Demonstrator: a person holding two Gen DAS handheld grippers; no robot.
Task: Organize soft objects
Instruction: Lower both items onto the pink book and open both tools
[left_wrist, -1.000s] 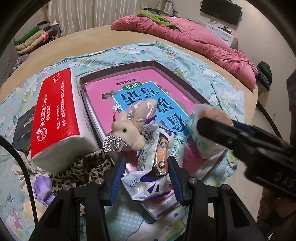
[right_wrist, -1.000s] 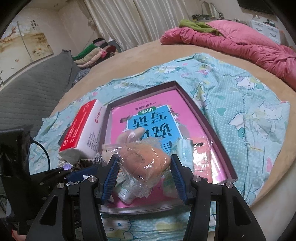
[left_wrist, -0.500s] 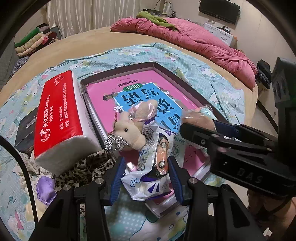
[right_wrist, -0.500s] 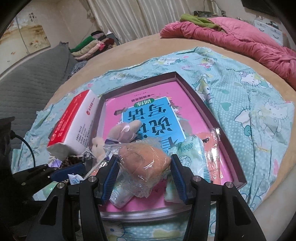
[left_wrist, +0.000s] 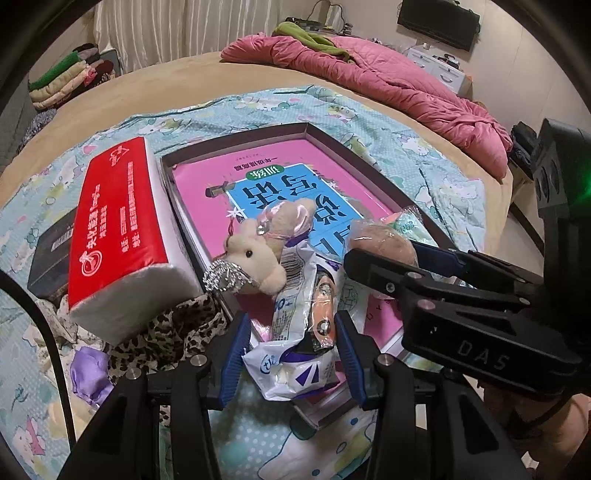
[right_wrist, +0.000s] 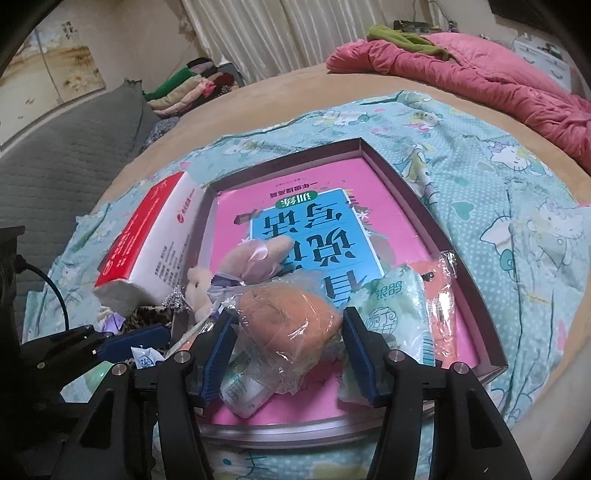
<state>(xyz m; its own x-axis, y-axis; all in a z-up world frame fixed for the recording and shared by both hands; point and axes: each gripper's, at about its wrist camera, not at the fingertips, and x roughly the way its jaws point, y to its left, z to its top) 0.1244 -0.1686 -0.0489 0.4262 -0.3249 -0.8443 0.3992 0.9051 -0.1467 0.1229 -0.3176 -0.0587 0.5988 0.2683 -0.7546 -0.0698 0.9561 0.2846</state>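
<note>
A shallow box with a pink book inside lies on the bed. My left gripper is shut on a white and purple snack packet over the box's near edge. My right gripper is shut on a brown bun in clear plastic, held over the box; the bun also shows in the left wrist view. A beige plush rabbit lies in the box. A green tissue pack and an orange packet lie at its right side.
A red and white tissue pack leans on the box's left wall. Leopard-print cloth and a purple item lie beside it, with a black box further left. A pink quilt lies at the back.
My right gripper has carried the bun lower and further left over the box, closer to the rabbit and my left gripper. The left gripper has held still with its packet.
</note>
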